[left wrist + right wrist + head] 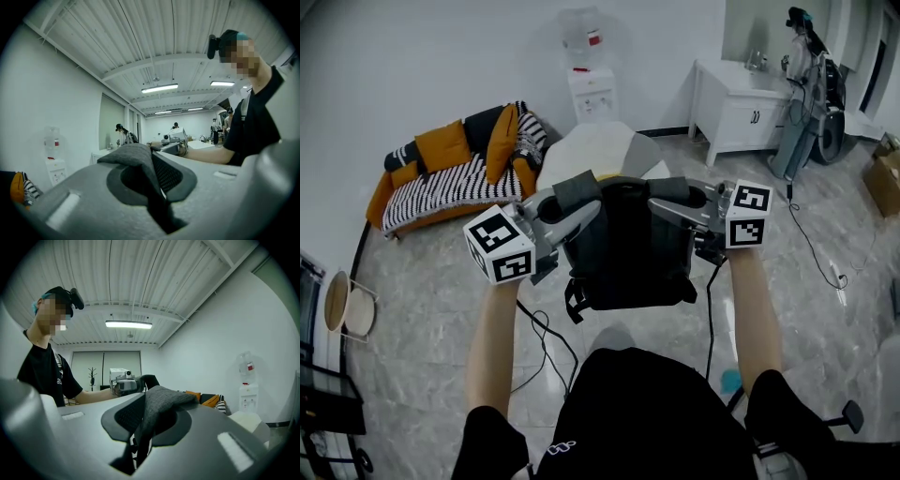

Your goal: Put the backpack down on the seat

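Backpack (628, 253), black, hung in the air before the pale seat (592, 148), one grey strap (577, 191) clamped in the left hand-held gripper (579, 212), the other in the right hand-held gripper (667, 204); likely risk: a thin pinch slipping, the bag tipping short of the seat's near edge.

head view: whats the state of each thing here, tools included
backpack, hanging in the air, off the floor
left tool, shut on a strap
right tool, shut on the other strap
seat, bare where it shows
cabinet, doors shut
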